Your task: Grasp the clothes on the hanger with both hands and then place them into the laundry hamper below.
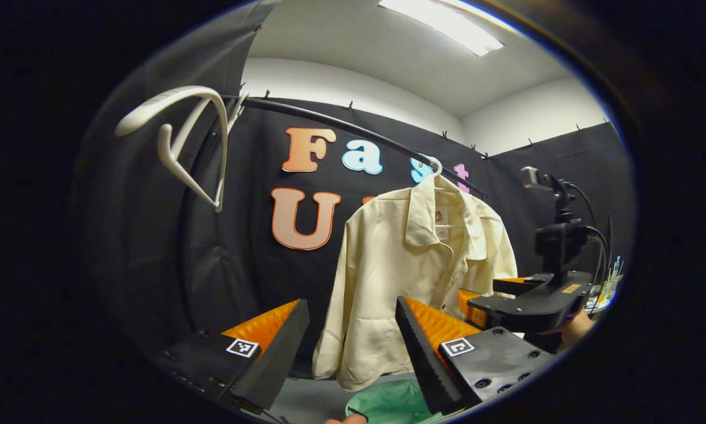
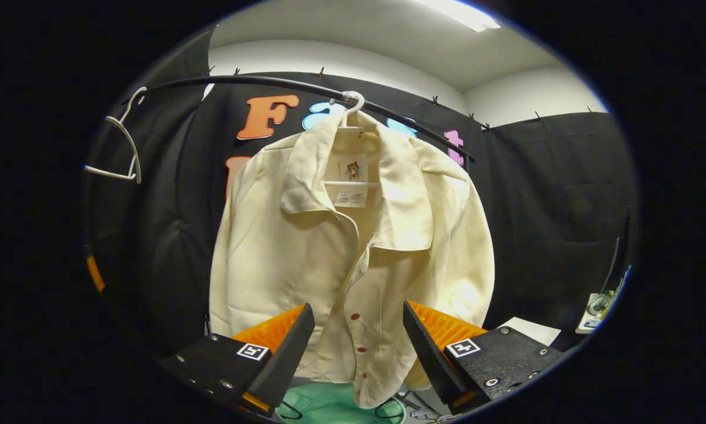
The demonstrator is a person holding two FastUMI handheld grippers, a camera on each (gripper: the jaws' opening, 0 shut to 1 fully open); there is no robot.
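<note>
- In the left gripper view the left gripper (image 1: pixel 353 330) stands with its two fingers spread wide and nothing between them; the cream shirt (image 1: pixel 411 265) hangs beyond the gap, not touched.
- In the right gripper view the right gripper (image 2: pixel 358 335) is likewise wide open and holds nothing; the buttoned front of the cream shirt (image 2: pixel 353 247) shows between and behind its fingers, with its hem close to them, though contact cannot be told.
- The right gripper (image 1: pixel 476 306) also appears in the left gripper view, farther off at the right beside the shirt's sleeve, with a hand (image 1: pixel 573 330) behind its body.
- The shirt hangs on a white hanger (image 2: pixel 353 103) hooked over a dark curved rail (image 2: pixel 258 81).
- A second, bare white hanger (image 1: pixel 182 135) hangs on the same rail, well to the left of the shirt.
- Below the shirt's hem sits the green laundry hamper (image 2: pixel 329 403), partly seen between the right gripper's fingers; it also shows at the bottom of the left gripper view (image 1: pixel 388 403).
</note>
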